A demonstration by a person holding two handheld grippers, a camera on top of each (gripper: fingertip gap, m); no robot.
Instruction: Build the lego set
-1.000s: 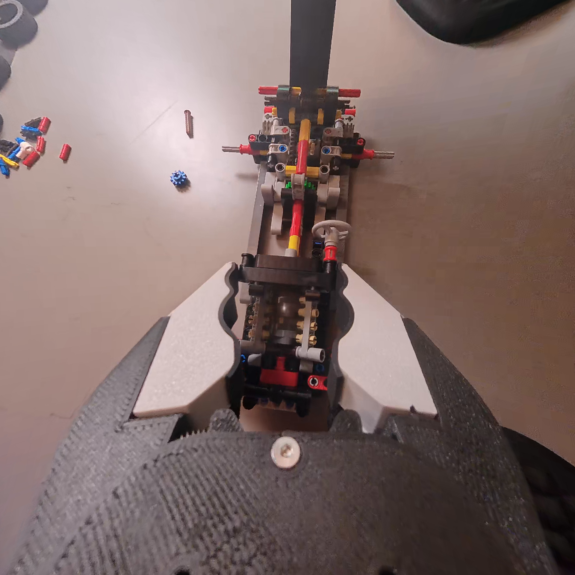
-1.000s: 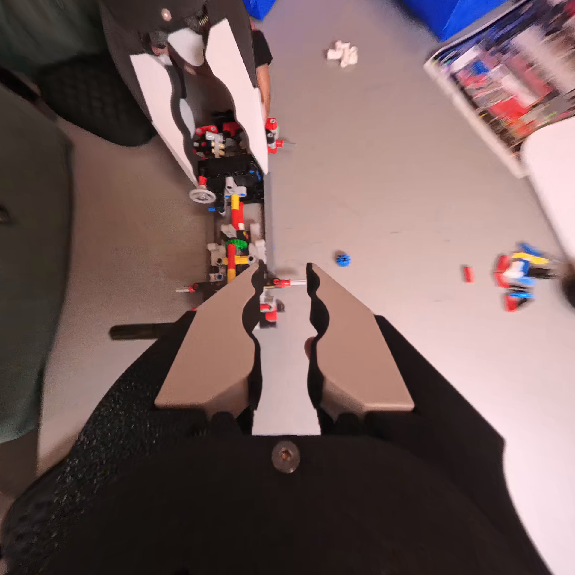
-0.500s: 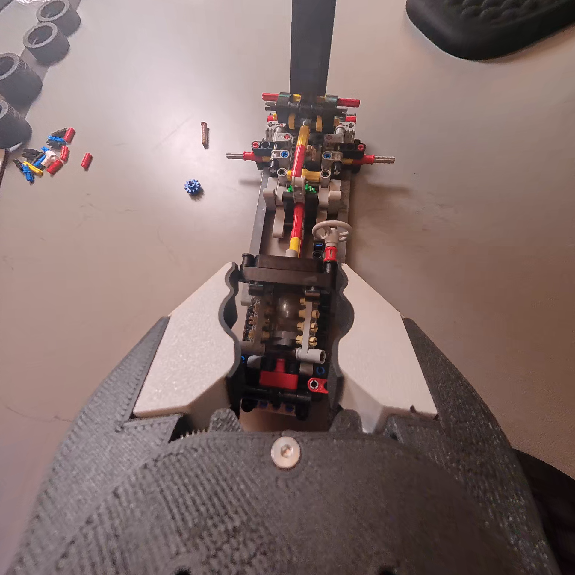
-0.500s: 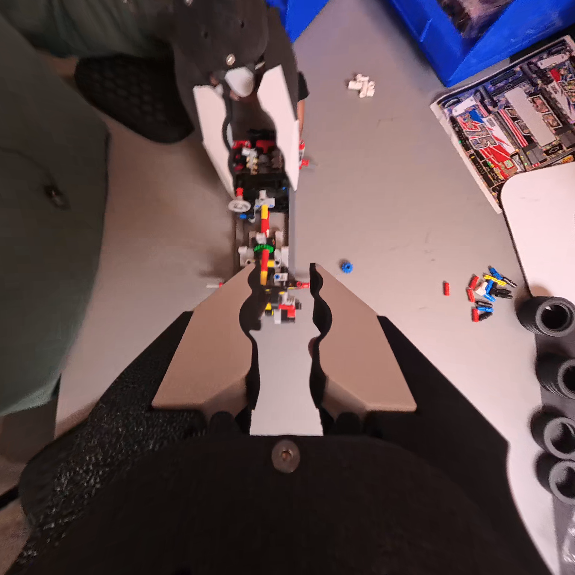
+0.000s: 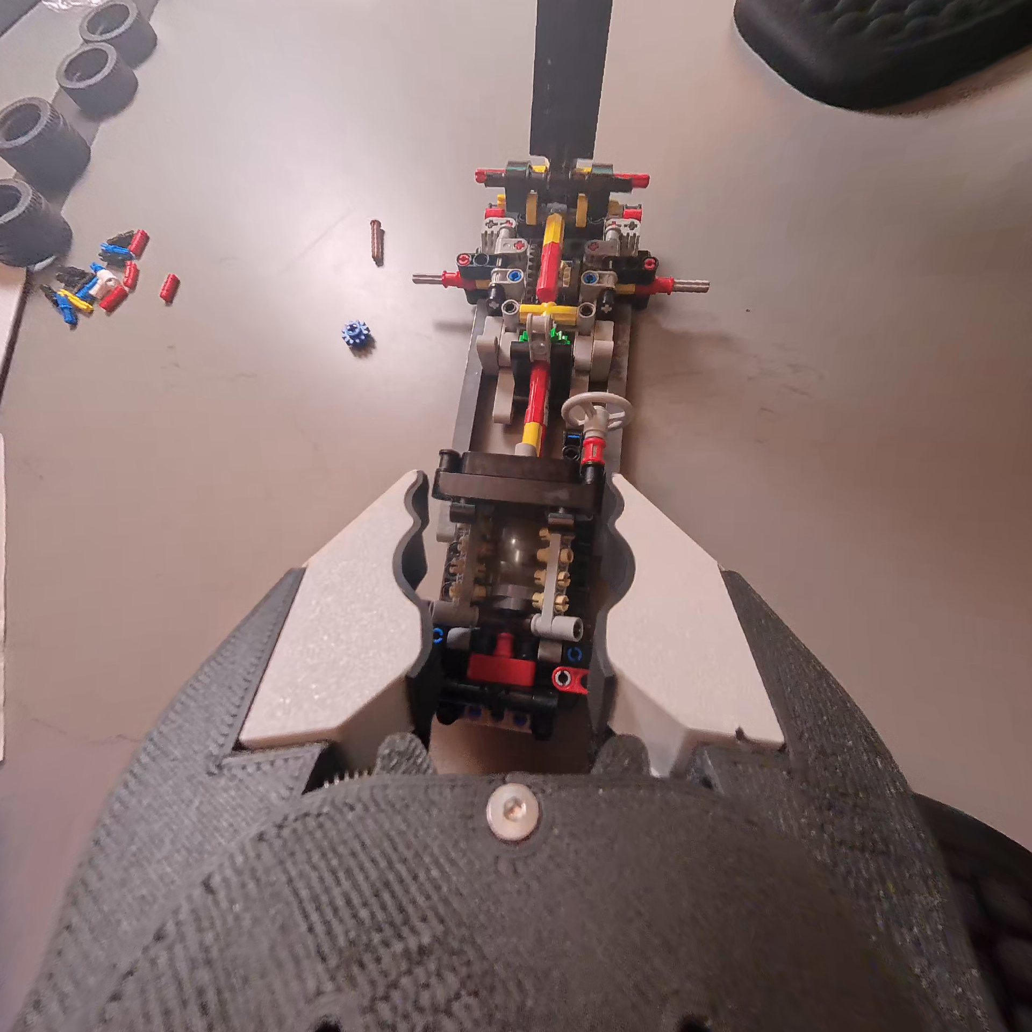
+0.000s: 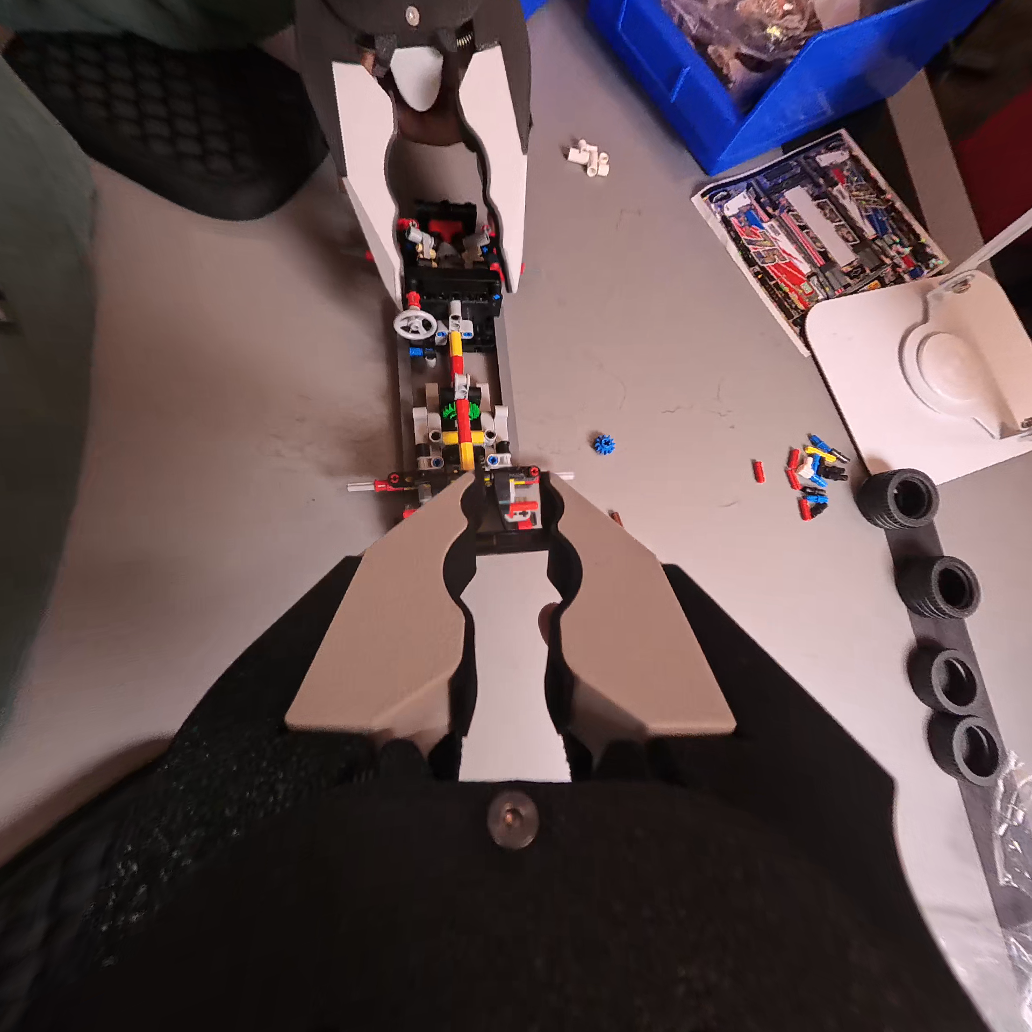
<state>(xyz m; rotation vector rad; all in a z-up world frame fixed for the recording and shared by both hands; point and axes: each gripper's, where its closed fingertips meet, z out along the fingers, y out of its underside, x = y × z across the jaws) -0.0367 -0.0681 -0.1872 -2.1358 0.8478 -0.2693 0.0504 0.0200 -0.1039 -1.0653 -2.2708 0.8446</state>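
**Lego chassis held at both ends**

The long lego chassis point(image 5: 539, 357) lies on the grey surface point(image 5: 223, 447). The left gripper point(image 5: 516, 491) is clamped on its engine end. The right gripper point(image 6: 511, 486) sits part-open around the opposite end — contact unclear. A blue gear point(image 6: 603, 444) and small loose pins point(image 6: 812, 474) lie near the chassis.

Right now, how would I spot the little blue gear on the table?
Find the long Lego chassis on the grey table. Between it and the heap of small red, blue and black pins lies the blue gear, alone and the only toothed loose piece.
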